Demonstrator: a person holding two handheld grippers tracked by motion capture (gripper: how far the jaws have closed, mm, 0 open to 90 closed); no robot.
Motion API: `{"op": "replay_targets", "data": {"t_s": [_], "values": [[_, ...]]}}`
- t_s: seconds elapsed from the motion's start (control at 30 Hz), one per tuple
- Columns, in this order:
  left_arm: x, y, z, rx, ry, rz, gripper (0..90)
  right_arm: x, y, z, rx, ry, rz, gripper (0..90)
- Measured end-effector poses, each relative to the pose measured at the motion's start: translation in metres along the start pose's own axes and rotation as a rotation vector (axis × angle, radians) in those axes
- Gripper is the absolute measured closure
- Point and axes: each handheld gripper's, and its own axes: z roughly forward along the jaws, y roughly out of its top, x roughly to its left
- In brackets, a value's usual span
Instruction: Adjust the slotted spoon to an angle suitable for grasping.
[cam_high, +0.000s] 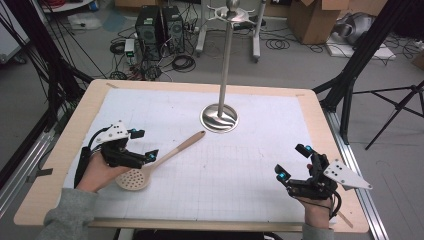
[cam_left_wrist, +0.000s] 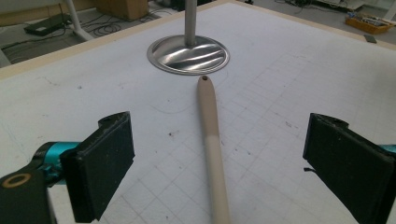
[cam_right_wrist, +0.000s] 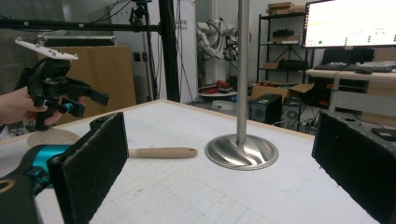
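1. While the slotted spoon (cam_high: 150, 167) lies flat on the white gridded mat (cam_high: 240, 150), its long axis runs on a slant: the round perforated bowl sits at the near left, and the handle reaches away to the far right, its tip stopping just short of the round steel base of the hanging stand (cam_high: 219, 118).

2. Of the two tongs, the left gripper (cam_high: 141, 145) is plainly the nearer; it hangs right over the spoon where bowl meets handle, while the right gripper (cam_high: 293, 162) rests well apart at the near right of the table.

3. In the left gripper view the handle (cam_left_wrist: 211, 140) runs straight up the middle between the two black jaws, so the tongs are lined up along the spoon's length and straddle it rather than cross it.

4. Those left jaws stand apart, one on either side of the handle, with bare mat between each pad and the wood; nothing is pinched yet.

5. The right jaws are likewise wide apart and hold nothing, looking across the mat toward the stand's base (cam_right_wrist: 242, 151) and the handle tip (cam_right_wrist: 163, 152).

6. My reading is that the next move is a short drop of the left gripper onto the handle and a squeeze, the jaws closing across its narrow width.
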Motion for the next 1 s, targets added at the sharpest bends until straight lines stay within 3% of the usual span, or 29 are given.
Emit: {"op": "replay_targets", "data": {"t_s": [0.37, 0.7, 0.83, 1.0], "values": [[0.002, 0.007, 0.011, 0.021, -0.019, 0.000, 9.4, -0.003, -0.004, 0.011, 0.045, 0.019, -0.004, 2.6], [0.003, 0.002, 0.027, 0.123, -0.013, 0.002, 10.2, -0.002, -0.004, 0.005, 0.038, 0.015, 0.000, 2.6], [0.003, 0.006, 0.030, 0.135, -0.021, -0.012, 11.2, -0.002, -0.003, 0.007, 0.036, 0.018, 0.001, 2.5], [0.005, 0.003, 0.038, 0.204, -0.025, -0.013, 11.6, -0.002, -0.004, 0.016, 0.042, 0.041, -0.002, 2.6]]}}
